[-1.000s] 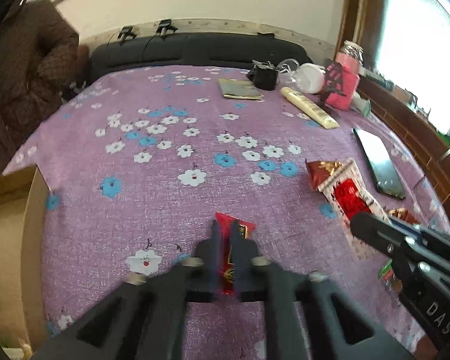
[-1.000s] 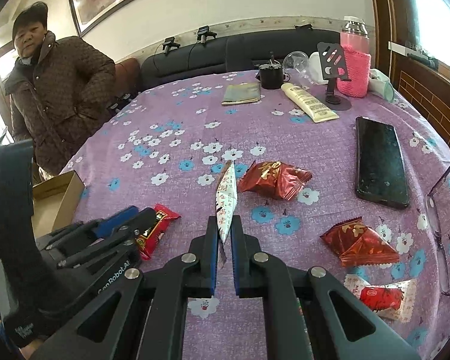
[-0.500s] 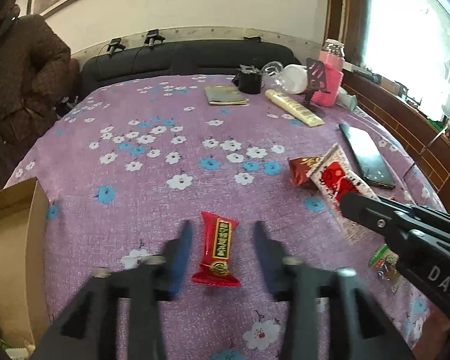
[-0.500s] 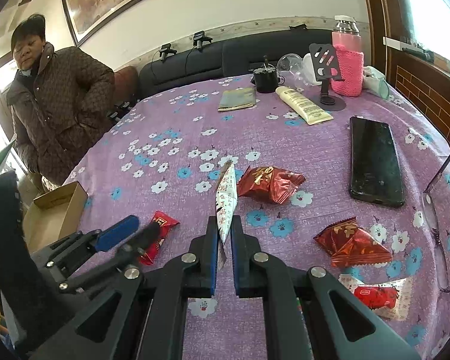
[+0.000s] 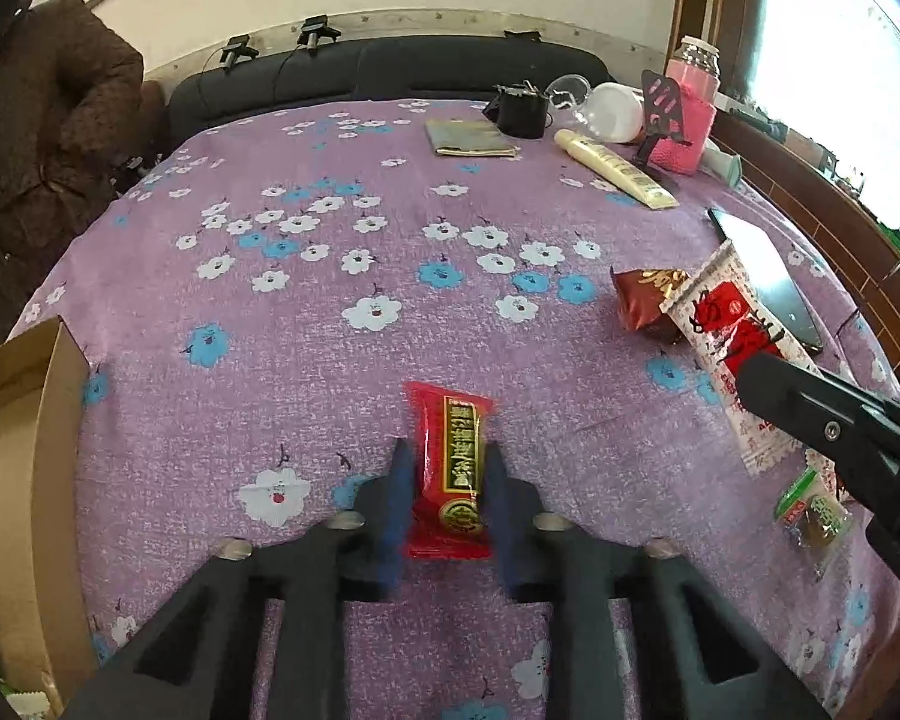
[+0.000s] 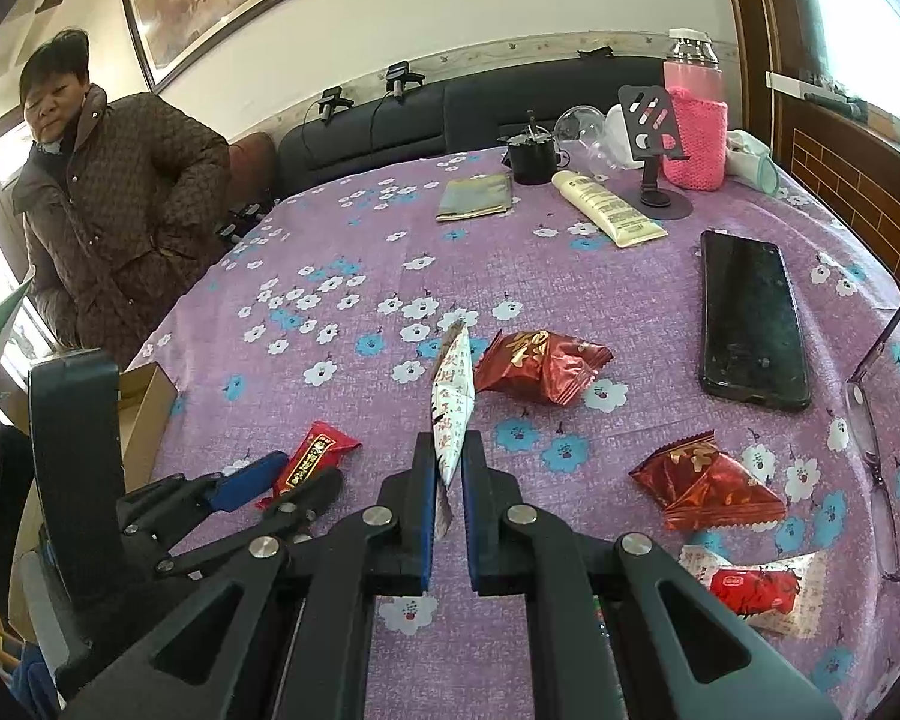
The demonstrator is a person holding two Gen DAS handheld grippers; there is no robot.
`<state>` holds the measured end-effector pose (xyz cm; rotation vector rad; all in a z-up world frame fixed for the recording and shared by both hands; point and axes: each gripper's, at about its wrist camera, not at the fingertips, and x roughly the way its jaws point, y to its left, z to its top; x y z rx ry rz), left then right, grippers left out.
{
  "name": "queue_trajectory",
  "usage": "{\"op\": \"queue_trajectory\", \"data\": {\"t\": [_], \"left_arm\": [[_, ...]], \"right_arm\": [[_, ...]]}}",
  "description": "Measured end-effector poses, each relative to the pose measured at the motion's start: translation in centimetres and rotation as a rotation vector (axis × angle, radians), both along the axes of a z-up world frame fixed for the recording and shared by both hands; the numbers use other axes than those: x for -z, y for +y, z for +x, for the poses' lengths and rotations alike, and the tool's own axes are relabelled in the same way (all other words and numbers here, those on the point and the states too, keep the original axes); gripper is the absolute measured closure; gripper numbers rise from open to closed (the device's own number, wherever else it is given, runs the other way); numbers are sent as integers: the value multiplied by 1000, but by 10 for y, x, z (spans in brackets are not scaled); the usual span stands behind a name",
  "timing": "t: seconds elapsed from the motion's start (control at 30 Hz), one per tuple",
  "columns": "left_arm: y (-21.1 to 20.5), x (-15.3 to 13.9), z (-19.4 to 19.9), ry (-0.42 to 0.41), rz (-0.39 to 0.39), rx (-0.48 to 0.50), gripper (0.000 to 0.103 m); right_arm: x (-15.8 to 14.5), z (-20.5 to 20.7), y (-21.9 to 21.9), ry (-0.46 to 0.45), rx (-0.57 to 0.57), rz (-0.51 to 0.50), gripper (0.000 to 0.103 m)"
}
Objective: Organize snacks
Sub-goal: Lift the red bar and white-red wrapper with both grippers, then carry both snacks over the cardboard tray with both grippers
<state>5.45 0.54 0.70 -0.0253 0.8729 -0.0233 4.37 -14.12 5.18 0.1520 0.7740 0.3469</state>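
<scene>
A red snack bar (image 5: pixel 450 468) lies on the purple flowered tablecloth (image 5: pixel 330 300), between the fingers of my left gripper (image 5: pixel 444 468), whose jaws stand close on both sides of it. It also shows in the right wrist view (image 6: pixel 313 461). My right gripper (image 6: pixel 449 456) is shut on a white-and-red snack packet (image 6: pixel 451 396), held edge-up above the cloth; the packet shows in the left wrist view (image 5: pixel 726 336). Two dark red foil snacks (image 6: pixel 540 366) (image 6: pixel 705 480), another white-red packet (image 6: pixel 762 591) and a small green-wrapped snack (image 5: pixel 810 510) lie on the cloth.
An open cardboard box (image 5: pixel 18 480) stands off the table's left edge. A phone (image 6: pixel 750 318), glasses (image 6: pixel 882 420), cream tube (image 6: pixel 609 210), phone stand (image 6: pixel 654 144), pink bottle (image 6: pixel 696 120) and black cup (image 6: pixel 531 159) are at the right and back. A person in a brown coat (image 6: pixel 114 210) stands left.
My left gripper opened and let the red bar drop flat on the cloth, then closed in around it again. My right gripper kept its hold on the white packet.
</scene>
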Motion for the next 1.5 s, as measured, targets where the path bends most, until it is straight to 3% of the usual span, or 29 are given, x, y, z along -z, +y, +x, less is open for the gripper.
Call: {"op": "queue_trajectory", "data": {"t": [0.27,0.57,0.9,1.27,1.5], "left_arm": [[6,-8,-5,-39,-41,-13,83],[0,-24,-15,-111,-31,-12,83],[8,-46,-44,-112,-128,-2,83],[61,-72,-107,-188,-145,-66,83],[111,-72,-139,-215,-170,-159,83]], "right_arm": [[0,0,3,-4,-7,-1,96],[-4,-6,6,-28,-21,3,96],[-5,-6,4,-38,-17,4,96],[-6,-21,30,-19,-93,30,96],[-12,-58,84,-13,-232,25,96]]}}
